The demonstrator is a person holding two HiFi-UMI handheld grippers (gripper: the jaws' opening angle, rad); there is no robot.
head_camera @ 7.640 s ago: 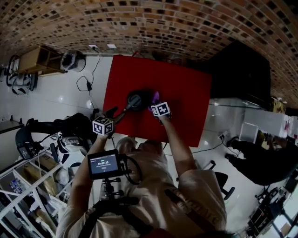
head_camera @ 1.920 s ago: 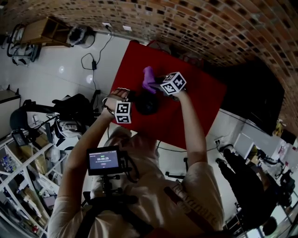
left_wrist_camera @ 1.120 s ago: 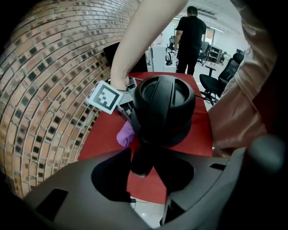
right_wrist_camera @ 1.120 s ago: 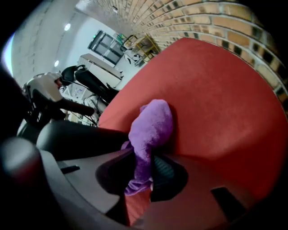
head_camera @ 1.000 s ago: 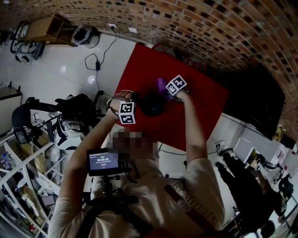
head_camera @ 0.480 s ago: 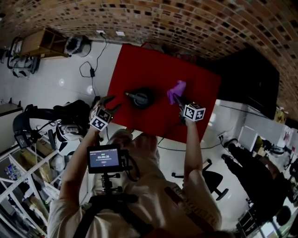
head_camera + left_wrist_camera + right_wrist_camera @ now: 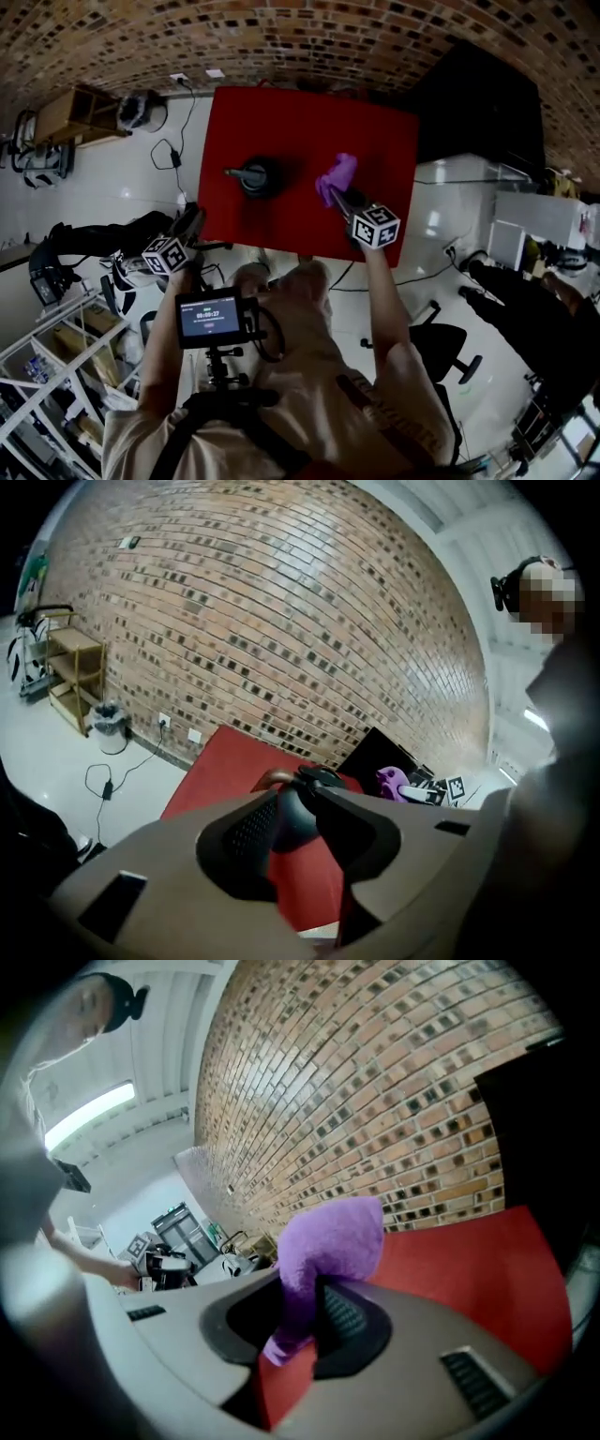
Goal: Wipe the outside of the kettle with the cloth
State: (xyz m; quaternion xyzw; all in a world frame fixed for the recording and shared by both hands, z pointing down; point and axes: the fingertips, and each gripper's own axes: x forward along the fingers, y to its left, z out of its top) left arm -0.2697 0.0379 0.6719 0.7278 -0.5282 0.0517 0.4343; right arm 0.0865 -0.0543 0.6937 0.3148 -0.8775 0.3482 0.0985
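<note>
While behind kettle [image 7: 255, 176] and table [image 7: 300, 122], brick wall [image 7: 300, 37].

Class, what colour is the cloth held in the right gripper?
Purple; the cloth shows best in the right gripper view.

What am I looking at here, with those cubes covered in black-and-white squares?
No robot here: a person holds a two-jaw gripper in each hand; the marked cubes belong to them. One picture looks down from the person's head; the other two come from cameras riding on each gripper, looking along its jaws. On the red table stands a black kettle. The right gripper is clamped on a fluffy purple cloth. The left gripper, beside the table, holds nothing; its jaws are closing on empty air, the kettle showing far beyond them.
</note>
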